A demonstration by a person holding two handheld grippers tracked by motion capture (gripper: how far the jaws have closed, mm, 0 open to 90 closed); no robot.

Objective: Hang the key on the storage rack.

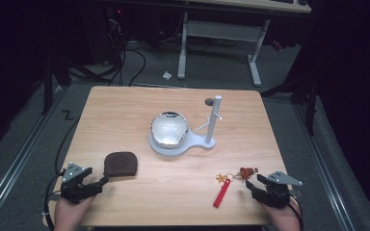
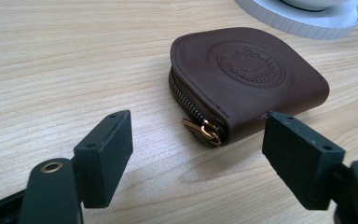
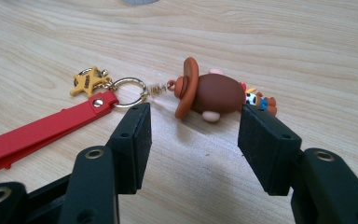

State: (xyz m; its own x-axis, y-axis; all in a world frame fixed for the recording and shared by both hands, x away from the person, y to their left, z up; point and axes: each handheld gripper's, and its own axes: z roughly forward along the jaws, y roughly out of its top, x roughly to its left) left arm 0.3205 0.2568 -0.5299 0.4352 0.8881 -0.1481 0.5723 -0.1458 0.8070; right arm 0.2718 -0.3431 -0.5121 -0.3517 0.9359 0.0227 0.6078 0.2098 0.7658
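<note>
High view: your left gripper sits at the near left edge of the surface, jaws released, just short of the brown pouch. Your right gripper rests at the near right, jaws released, beside the keychain. A bowl on a white stand occupies the centre.

Left gripper view: the pouch lies flat ahead of the parted jaws, zip pull facing you, nothing gripped.

Right gripper view: the figure lies between and just beyond the spread jaws, untouched; the ring, star charm and red strap trail left.
</note>
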